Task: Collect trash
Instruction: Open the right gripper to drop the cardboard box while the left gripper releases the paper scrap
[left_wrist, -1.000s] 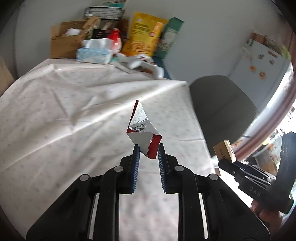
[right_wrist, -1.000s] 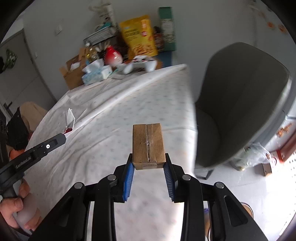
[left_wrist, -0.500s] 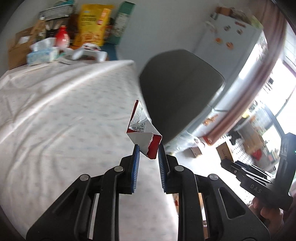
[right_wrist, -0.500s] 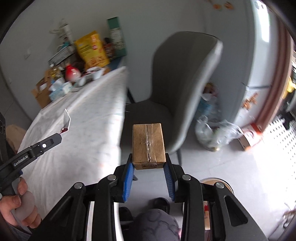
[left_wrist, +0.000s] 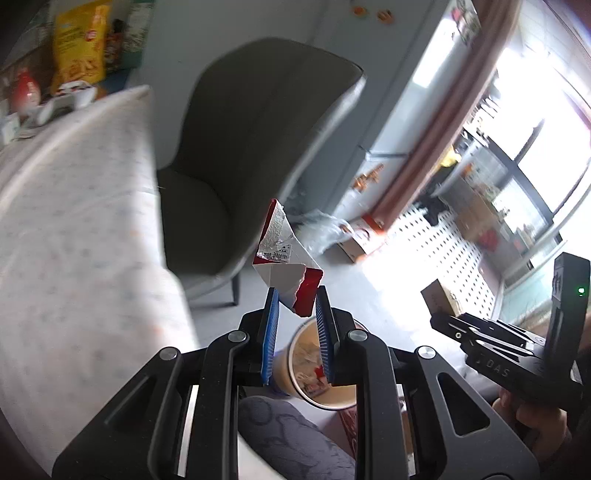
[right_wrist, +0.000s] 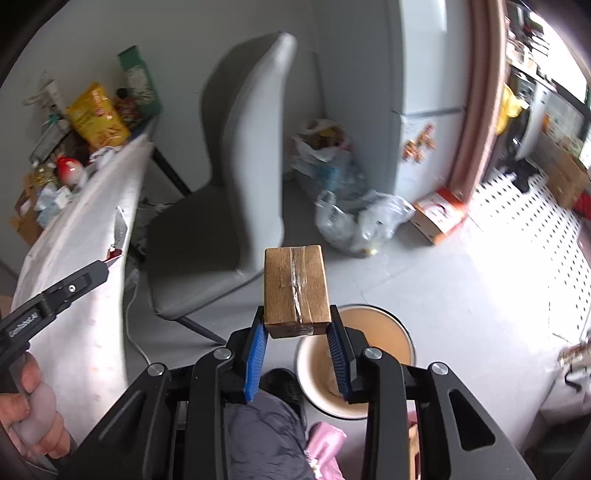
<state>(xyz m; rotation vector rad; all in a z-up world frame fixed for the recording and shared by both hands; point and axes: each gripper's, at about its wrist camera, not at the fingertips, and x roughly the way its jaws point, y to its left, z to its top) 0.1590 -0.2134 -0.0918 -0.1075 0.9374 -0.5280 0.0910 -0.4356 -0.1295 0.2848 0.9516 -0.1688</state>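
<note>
My left gripper (left_wrist: 295, 299) is shut on a torn red, white and silver wrapper (left_wrist: 284, 258), which sticks up from its blue pads. A taped brown cardboard box (right_wrist: 296, 291) is clamped between the pads of my right gripper (right_wrist: 297, 325). Below both grippers on the floor stands a round cream trash bin (right_wrist: 391, 332) with an open top; it also shows behind the left fingers, the bin (left_wrist: 321, 395) holding some scraps. The right gripper (left_wrist: 491, 339) with its box appears at the right of the left wrist view, and the left gripper (right_wrist: 70, 288) at the left of the right wrist view.
A grey chair (right_wrist: 236, 206) stands beside the table with a white patterned cloth (left_wrist: 74, 236). Plastic bags of rubbish (right_wrist: 351, 218) and an orange-and-white carton (right_wrist: 439, 214) lie on the floor by a white fridge (right_wrist: 421, 92). A person's knee (left_wrist: 288, 439) is under the grippers.
Both grippers have swung off the table to the right and tilted down over the floor. The trash bin has come into view below them. Each still holds its item.
</note>
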